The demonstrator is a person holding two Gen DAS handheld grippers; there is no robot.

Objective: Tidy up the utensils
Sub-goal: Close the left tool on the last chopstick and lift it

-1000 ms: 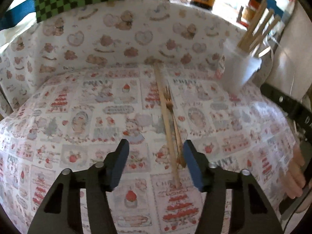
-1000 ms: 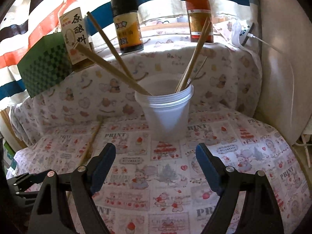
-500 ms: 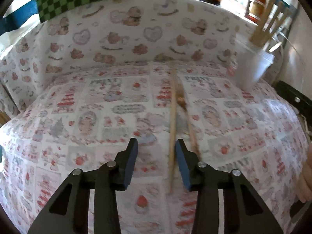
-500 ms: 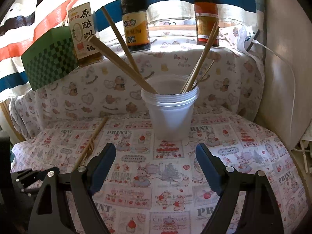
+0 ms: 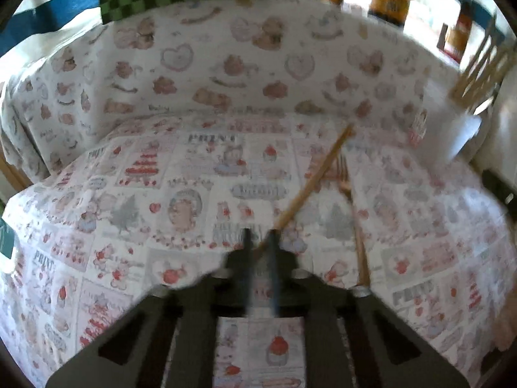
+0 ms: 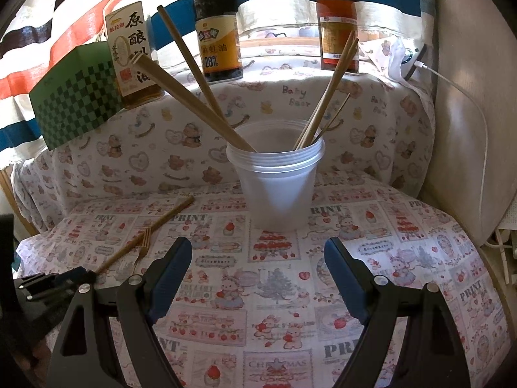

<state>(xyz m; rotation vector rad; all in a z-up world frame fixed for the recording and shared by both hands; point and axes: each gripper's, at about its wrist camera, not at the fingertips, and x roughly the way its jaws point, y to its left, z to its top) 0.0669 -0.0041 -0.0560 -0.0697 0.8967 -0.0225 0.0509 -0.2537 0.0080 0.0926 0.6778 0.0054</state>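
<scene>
My left gripper (image 5: 259,242) is shut on the near end of a wooden chopstick (image 5: 311,179), which slants up to the right above the patterned cloth; the view is blurred. A gold fork (image 5: 353,213) lies on the cloth to the right of it. In the right wrist view the same chopstick (image 6: 152,229) and fork (image 6: 143,247) show at left, with the left gripper (image 6: 69,278) at the chopstick's near end. My right gripper (image 6: 258,278) is open and empty, facing a translucent plastic cup (image 6: 276,184) that holds several chopsticks.
Three sauce bottles (image 6: 219,32) and a green checkered box (image 6: 76,106) stand on the raised ledge behind the cup. A white charging cable (image 6: 465,97) runs along the cushioned wall at right. The cup also shows blurred at the left wrist view's right edge (image 5: 465,129).
My left gripper has closed from wide open onto the chopstick and lifted its near end, swinging it to a slant. The fork stays on the cloth. The right gripper has barely moved.
</scene>
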